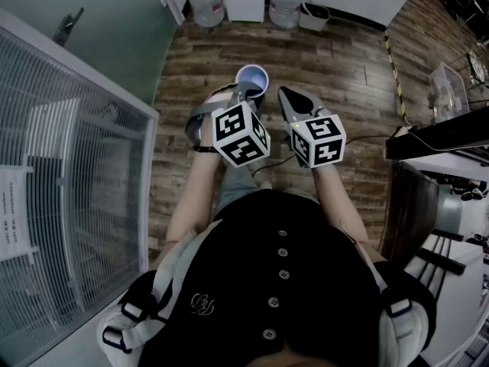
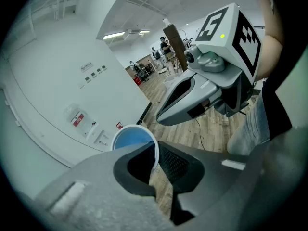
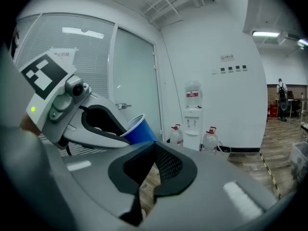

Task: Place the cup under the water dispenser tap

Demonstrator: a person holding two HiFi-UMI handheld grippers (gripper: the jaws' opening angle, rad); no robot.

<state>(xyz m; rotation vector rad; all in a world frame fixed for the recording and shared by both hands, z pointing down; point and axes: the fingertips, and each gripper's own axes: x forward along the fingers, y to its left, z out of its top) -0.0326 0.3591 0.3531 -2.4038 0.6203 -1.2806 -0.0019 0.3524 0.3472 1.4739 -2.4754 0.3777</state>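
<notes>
A person stands on a wood-plank floor (image 1: 344, 60) with the task's blue cup (image 1: 251, 75) held out in front. It is carried in the air and not yet set anywhere. The left gripper (image 1: 253, 93) has it by the wall: one jaw sits inside the mouth and the other outside, the two pressed together on the thin side just below the white rim. That hold probably suits a light, empty paper cup, since it leaves the base free to go down flat on a ledge. The cup hangs tilted from this pinch, its mouth leaning away from upright, which seems harmless while it holds nothing. The right gripper (image 1: 283, 94) rides just beside it with its jaws brought together on nothing, apparently a spare hand kept close in case the cup needs steadying. The white water dispenser (image 3: 193, 117) stands against the far wall, well apart from the cup, flanked by big water bottles (image 3: 210, 141) on the floor. Judged from this spacing, the work is in its carrying stage, with the walk up to the tap and the set-down beneath it yet to be done.
</notes>
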